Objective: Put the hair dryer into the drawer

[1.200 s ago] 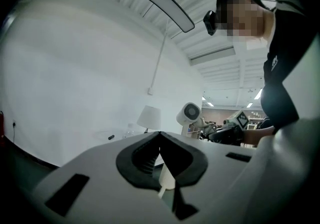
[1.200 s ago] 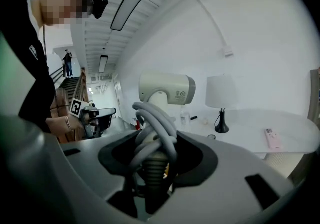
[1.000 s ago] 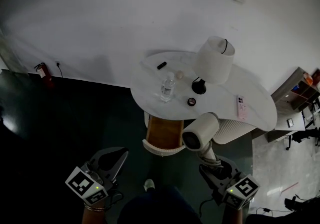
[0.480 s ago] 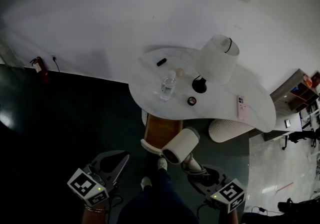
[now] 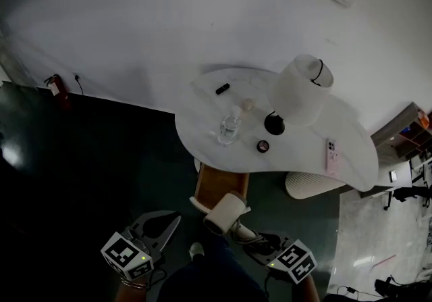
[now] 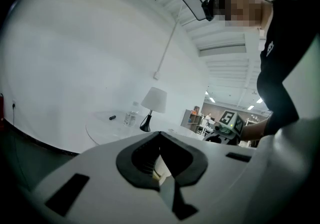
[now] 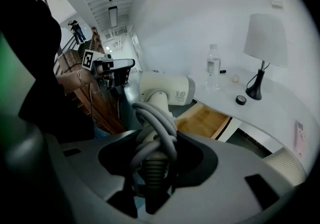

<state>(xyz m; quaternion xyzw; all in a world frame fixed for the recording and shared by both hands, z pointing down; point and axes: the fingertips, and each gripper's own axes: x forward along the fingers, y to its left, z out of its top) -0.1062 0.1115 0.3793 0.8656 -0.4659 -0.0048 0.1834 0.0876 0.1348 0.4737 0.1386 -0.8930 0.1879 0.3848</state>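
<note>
The cream hair dryer [image 5: 225, 213] hangs just in front of the open wooden drawer [image 5: 219, 186] under the white table [image 5: 202, 125]. My right gripper [image 5: 253, 242] is shut on its handle, which has the grey cord wound round it. In the right gripper view the hair dryer [image 7: 167, 90] sticks out past my right gripper [image 7: 156, 140], barrel sideways, with the drawer [image 7: 202, 120] below and beyond it. My left gripper [image 5: 170, 224] hangs low at the left, shut and holding nothing. In its own view the left gripper [image 6: 160, 135] points towards the table [image 6: 107, 128].
On the table stand a lamp [image 5: 302, 89], a water bottle [image 5: 229, 125], a small black item [image 5: 221, 88], a small round tin [image 5: 262, 146] and a pink phone [image 5: 331, 154]. A ribbed white bin [image 5: 307, 184] sits under the table's right side. The person's foot [image 5: 197, 249] is below the drawer.
My right gripper has carried the hair dryer down and to the left, from the table's edge to in front of the drawer. The left gripper has sunk a little.
</note>
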